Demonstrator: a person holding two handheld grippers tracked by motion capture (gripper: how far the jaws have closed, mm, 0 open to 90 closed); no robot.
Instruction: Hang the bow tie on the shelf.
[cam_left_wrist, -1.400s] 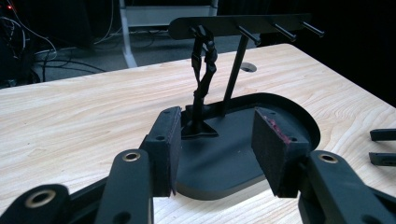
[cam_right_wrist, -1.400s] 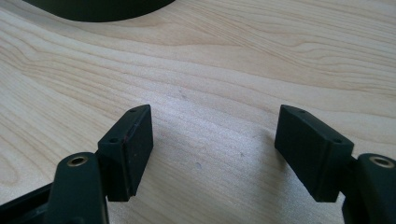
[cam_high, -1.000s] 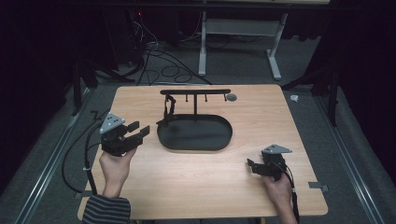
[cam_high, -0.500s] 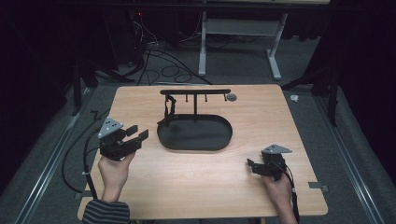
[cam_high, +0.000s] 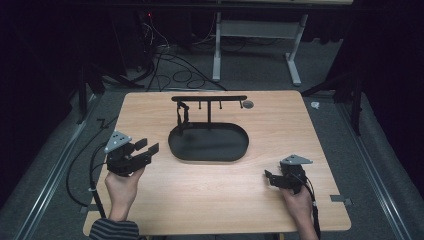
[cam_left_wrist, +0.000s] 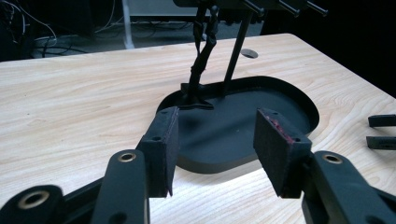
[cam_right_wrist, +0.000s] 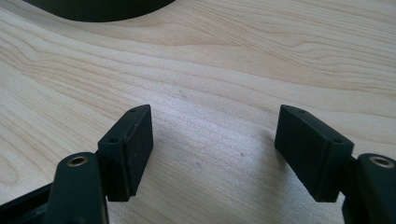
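Wooden bench | black oval tray stand sits mid-bench, strap dangling off its rail | left claw at its 9 o'clock, jaws apart, empty | right claw at 4 o'clock, jaws apart too

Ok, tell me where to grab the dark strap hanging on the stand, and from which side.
Probably grip the strap at mid-length, where it hangs free between the stand's top bar and the black tray. Come with the left gripper from the tray's left end: the strap hangs nearest that side, and the open jaws already face it.
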